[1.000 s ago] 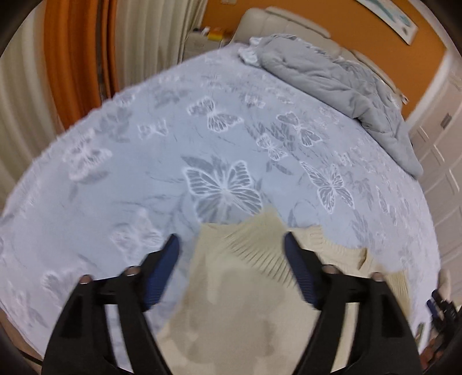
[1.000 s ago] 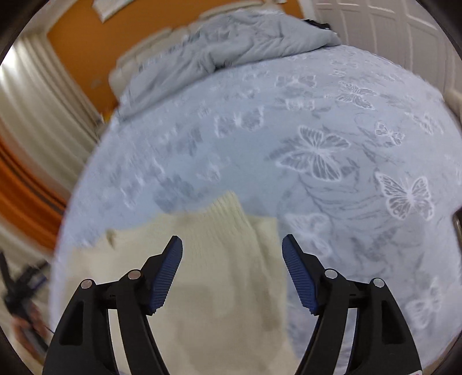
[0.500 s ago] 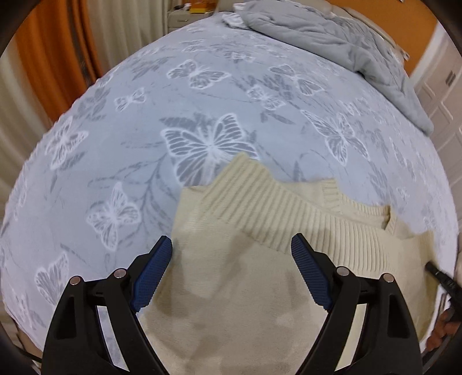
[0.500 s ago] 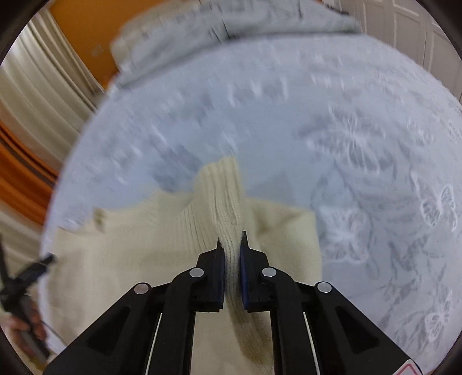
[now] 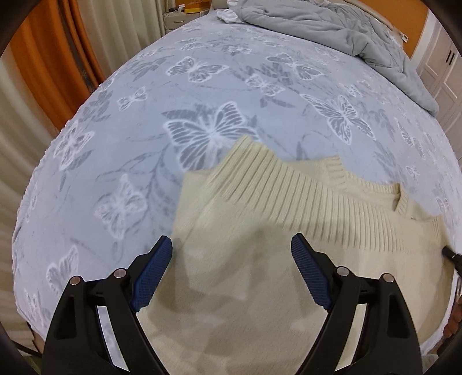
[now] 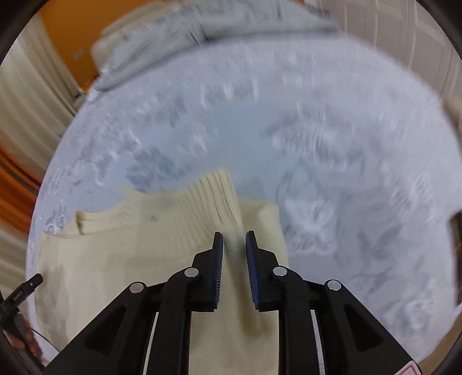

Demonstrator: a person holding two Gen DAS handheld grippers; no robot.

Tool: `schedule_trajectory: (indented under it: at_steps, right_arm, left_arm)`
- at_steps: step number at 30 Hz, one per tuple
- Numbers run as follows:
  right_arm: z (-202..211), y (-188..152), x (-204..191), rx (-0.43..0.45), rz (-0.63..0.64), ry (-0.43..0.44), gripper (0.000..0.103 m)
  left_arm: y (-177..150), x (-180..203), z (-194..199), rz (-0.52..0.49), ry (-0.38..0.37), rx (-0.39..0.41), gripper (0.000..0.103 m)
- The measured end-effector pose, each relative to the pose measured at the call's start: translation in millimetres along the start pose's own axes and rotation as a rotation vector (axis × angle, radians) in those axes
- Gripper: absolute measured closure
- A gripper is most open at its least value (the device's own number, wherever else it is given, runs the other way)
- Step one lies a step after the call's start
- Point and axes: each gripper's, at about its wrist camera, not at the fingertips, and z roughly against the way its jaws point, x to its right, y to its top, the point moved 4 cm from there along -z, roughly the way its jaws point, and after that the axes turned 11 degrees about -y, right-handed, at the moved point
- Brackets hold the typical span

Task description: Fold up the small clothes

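Note:
A cream knit sweater (image 5: 260,274) lies on the butterfly-print bed cover (image 5: 144,144), its ribbed band (image 5: 288,190) folded across it towards the neck opening (image 5: 401,202). My left gripper (image 5: 231,241) hovers over the sweater's plain part, open wide with nothing between the pads. In the blurred right wrist view the sweater (image 6: 130,245) fills the lower left. My right gripper (image 6: 234,235) stands at the ribbed fold (image 6: 219,196); its jaws are opening, a narrow gap with cloth showing in it, the pads no longer pinching it.
A crumpled grey duvet (image 5: 332,26) lies at the bed's far end, before an orange wall. Orange and cream curtains (image 5: 37,72) hang on the left, with a nightstand (image 5: 179,17) beyond. White cabinet doors (image 5: 444,66) stand on the right. A hand (image 6: 26,340) shows at the lower left edge.
My right gripper shut on the sweater's ribbed fold, then parted a little. My left gripper dropped closer to the sweater and tilted down, staying open.

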Motion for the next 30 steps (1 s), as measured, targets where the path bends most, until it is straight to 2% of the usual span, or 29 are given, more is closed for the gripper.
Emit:
schedule_trajectory:
  at_steps: [1, 3, 7, 8, 9, 11, 12, 14, 17, 19, 20, 21, 23, 24, 25, 26, 27, 30]
  right_arm:
    - [12.2, 1.8, -7.2, 0.035, 0.030, 0.001, 0.075]
    - [30.9, 0.7, -37.3, 0.051, 0.107, 0.072, 0.064]
    - [39.1, -17.1, -133.7, -0.049, 0.289, 0.305, 0.063]
    - [35.1, -22.0, -166.4, -0.089, 0.324, 0.359, 0.063]
    - [31.6, -25.7, -189.0, -0.116, 0.348, 0.382, 0.063]
    - [22.4, -30.7, -236.2, -0.161, 0.406, 0.401, 0.063]
    - [16.9, -32.8, -263.2, -0.178, 0.442, 0.399, 0.063]
    - [8.2, -37.8, -305.7, -0.219, 0.480, 0.402, 0.063]
    - [-2.7, -46.7, -354.2, -0.286, 0.493, 0.408, 0.056]
    - [-8.7, -49.1, -374.7, -0.293, 0.497, 0.380, 0.045]
    - [-13.5, -49.1, -384.4, -0.280, 0.503, 0.351, 0.041]
    - [-18.6, -49.6, -390.8, -0.263, 0.508, 0.306, 0.036]
    - [-30.9, -53.5, -397.3, -0.279, 0.516, 0.245, 0.040]
    - [-37.7, -56.6, -399.6, -0.301, 0.514, 0.230, 0.066]
    - [-40.7, -56.7, -400.6, -0.301, 0.519, 0.211, 0.085]
    - [-36.4, -54.5, -401.5, -0.284, 0.526, 0.217, 0.090]
    - [-28.2, -50.2, -401.3, -0.272, 0.520, 0.245, 0.094]
    - [9.7, -31.7, -398.7, -0.196, 0.485, 0.353, 0.095]
  left_arm:
    - [-4.2, -4.4, 4.5, 0.012, -0.013, -0.001, 0.021]
    - [-18.4, -18.4, 15.3, 0.048, -0.041, -0.003, 0.021]
    - [-49.8, -37.9, 26.3, 0.101, -0.121, -0.016, 0.023]
    - [-59.6, -42.9, 28.5, 0.110, -0.158, -0.015, 0.032]
    - [-64.7, -44.9, 29.2, 0.115, -0.173, -0.017, 0.046]
    - [-75.6, -52.8, 28.6, 0.142, -0.224, -0.037, 0.067]
    - [-79.6, -58.0, 30.1, 0.165, -0.249, -0.035, 0.072]
    - [-82.8, -65.6, 33.7, 0.195, -0.295, -0.029, 0.076]
    - [-84.3, -74.4, 38.8, 0.224, -0.322, -0.025, 0.073]
    - [-84.0, -79.8, 43.9, 0.220, -0.285, -0.006, 0.058]
    - [-84.5, -83.9, 46.5, 0.228, -0.269, 0.003, 0.036]
    - [-86.1, -88.7, 47.9, 0.247, -0.264, 0.010, 0.028]
    - [-89.5, -94.1, 46.1, 0.277, -0.296, 0.003, 0.028]
    - [-91.6, -94.5, 41.3, 0.289, -0.324, -0.023, 0.034]
    - [-95.1, -93.2, 36.7, 0.296, -0.352, -0.049, 0.045]
    - [-100.0, -89.0, 29.2, 0.294, -0.391, -0.094, 0.071]
    - [-103.1, -85.6, 26.8, 0.290, -0.410, -0.117, 0.083]
    - [-102.9, -80.8, 45.3, 0.254, -0.416, -0.073, 0.091]
